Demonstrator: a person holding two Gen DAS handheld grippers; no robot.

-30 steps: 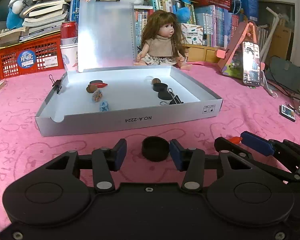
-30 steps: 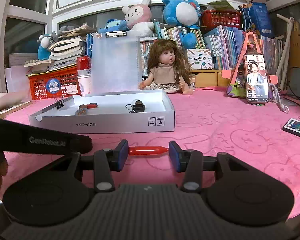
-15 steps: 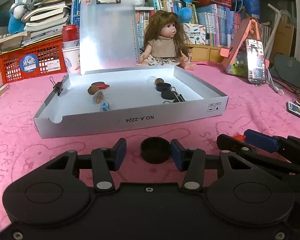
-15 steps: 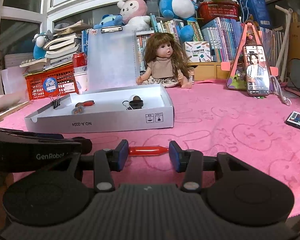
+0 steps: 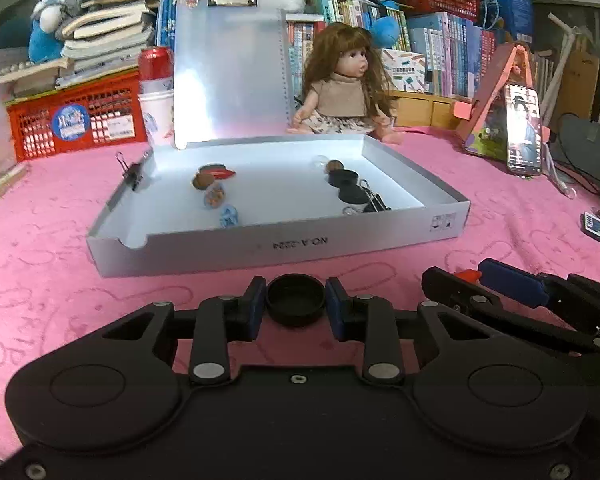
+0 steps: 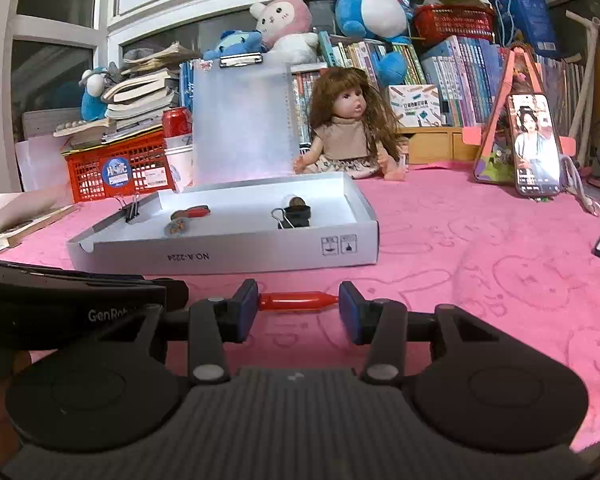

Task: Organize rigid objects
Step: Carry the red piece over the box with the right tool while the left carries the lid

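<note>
I see the slim red plastic cone-tipped piece [image 6: 296, 301] lying crosswise on the pink cloth [image 6: 480, 272], tip toward three o'clock, pinched end to end by my right gripper [image 6: 299, 311], while my left gripper [image 5: 296, 307] is closing on the round black plastic cap [image 5: 296, 300], white cardboard tray [image 5: 280, 246] at twelve o'clock.

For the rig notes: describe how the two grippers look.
Both are matte black plastic. The left gripper has blue pads, silver pivot screws and two round discs on a smooth body. The right gripper matches, but its body is ribbed. White "GenRob" lettering marks the left gripper's side.
</note>
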